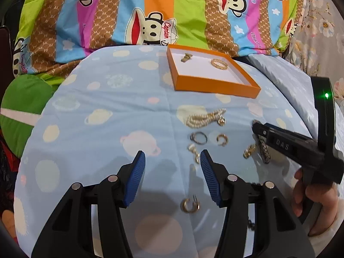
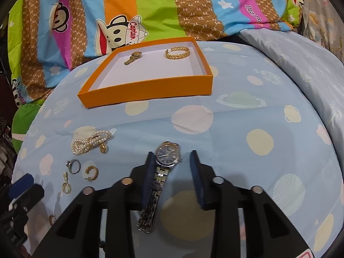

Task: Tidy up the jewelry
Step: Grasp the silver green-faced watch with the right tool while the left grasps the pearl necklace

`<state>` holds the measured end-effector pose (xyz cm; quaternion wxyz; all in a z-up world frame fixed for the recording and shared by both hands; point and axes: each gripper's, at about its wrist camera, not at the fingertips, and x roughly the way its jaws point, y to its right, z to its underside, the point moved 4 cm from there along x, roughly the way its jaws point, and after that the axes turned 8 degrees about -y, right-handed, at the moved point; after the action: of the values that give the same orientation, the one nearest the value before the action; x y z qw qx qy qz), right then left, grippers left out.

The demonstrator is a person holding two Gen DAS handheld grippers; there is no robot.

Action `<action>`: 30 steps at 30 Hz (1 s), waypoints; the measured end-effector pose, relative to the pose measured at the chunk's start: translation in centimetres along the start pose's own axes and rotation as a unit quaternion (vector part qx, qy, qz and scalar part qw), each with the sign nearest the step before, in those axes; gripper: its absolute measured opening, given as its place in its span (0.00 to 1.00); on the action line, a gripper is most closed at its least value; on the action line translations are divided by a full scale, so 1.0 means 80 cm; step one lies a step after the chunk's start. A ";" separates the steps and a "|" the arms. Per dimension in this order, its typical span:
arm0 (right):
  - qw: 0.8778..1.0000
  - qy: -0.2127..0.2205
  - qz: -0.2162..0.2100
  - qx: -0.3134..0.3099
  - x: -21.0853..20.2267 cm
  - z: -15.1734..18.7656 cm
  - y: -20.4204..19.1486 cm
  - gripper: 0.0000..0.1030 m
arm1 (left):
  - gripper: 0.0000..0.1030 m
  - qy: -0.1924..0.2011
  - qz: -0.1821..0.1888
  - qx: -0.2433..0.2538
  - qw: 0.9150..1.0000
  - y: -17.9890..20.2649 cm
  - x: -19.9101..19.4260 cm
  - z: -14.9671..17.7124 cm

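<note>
An orange tray (image 2: 150, 87) on the blue spotted bedsheet holds a small gold watch (image 2: 132, 57) and a gold bracelet (image 2: 177, 52). My right gripper (image 2: 173, 176) is open and straddles a silver watch (image 2: 164, 171) lying on the sheet; its band rests against the left pad. The right gripper also shows in the left wrist view (image 1: 261, 136). My left gripper (image 1: 173, 172) is open above the sheet, with a gold hoop earring (image 1: 190, 205) between its fingers. Ahead lie a pearl bracelet (image 1: 204, 119), a silver ring (image 1: 198, 138), a gold cuff earring (image 1: 222, 139) and drop earrings (image 1: 194, 152).
A bright striped cartoon-monkey quilt (image 2: 150, 10) is bunched behind the tray. A gold chain piece (image 1: 249, 151) lies near the right gripper. A green cushion (image 1: 23, 103) sits at the left. A floral fabric (image 1: 322, 25) is at the far right.
</note>
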<state>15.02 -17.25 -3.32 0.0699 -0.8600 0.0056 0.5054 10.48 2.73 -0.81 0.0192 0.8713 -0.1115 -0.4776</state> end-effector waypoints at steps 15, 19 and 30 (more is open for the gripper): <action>1.000 0.002 -0.017 0.007 -0.011 0.012 0.015 0.23 | 0.50 -0.014 0.049 0.097 0.994 0.058 0.068 -0.073; 1.000 0.000 -0.020 0.007 -0.011 0.012 0.016 0.23 | 0.49 -0.029 0.050 0.113 0.992 0.065 0.087 -0.076; 1.000 0.002 -0.026 0.003 -0.015 0.014 0.012 0.23 | 0.19 -0.048 0.071 0.111 0.990 0.077 0.087 -0.053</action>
<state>13.38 -18.14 -2.94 0.0861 -0.8605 -0.0153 0.5019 16.55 -5.07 -3.42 -0.0496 0.8340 -0.2260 -0.5009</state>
